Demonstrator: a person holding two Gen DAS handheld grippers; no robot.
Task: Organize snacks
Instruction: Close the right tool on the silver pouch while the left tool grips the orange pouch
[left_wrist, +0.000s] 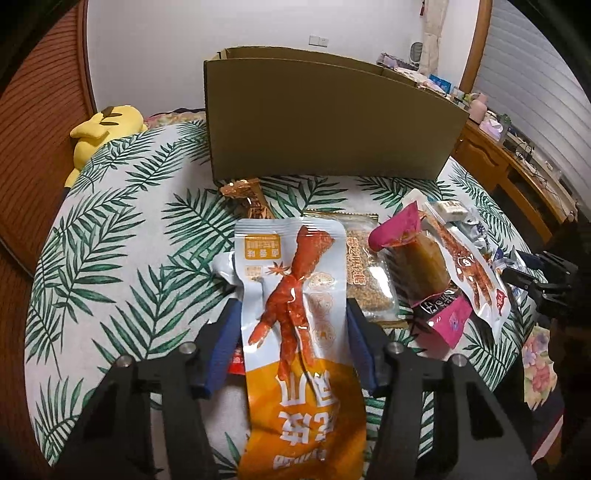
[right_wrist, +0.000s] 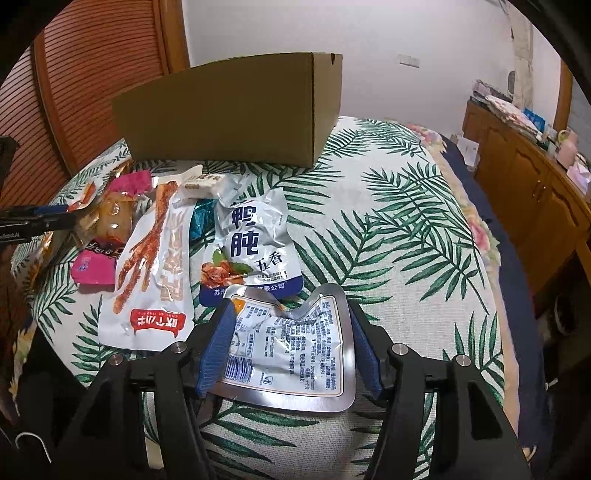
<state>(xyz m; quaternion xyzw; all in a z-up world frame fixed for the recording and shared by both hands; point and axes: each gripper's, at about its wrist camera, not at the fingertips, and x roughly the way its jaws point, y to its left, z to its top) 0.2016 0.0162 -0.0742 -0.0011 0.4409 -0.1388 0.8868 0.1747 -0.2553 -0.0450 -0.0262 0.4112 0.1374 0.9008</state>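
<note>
An orange and white chicken-foot packet (left_wrist: 295, 314) stands between the blue pads of my left gripper (left_wrist: 291, 310), which press on its two edges. My right gripper (right_wrist: 290, 310) is shut on a silver packet (right_wrist: 295, 343) with its printed back up, and the packet is buckled between the pads. A brown cardboard box (left_wrist: 325, 122) (right_wrist: 229, 114) stands behind the snacks. Loose on the cover lie a sesame bar packet (left_wrist: 369, 273), a pink-ended packet (left_wrist: 421, 273), a white chicken-foot packet (right_wrist: 147, 273), a blue and white duck packet (right_wrist: 255, 240) and a gold wrapper (left_wrist: 247, 195).
Everything rests on a bed with a leaf-print cover (right_wrist: 388, 221). A yellow plush toy (left_wrist: 103, 129) lies at the far left. A wooden cabinet (right_wrist: 535, 184) with clutter on top runs along the right. A slatted wooden headboard (left_wrist: 40, 147) rises at the left.
</note>
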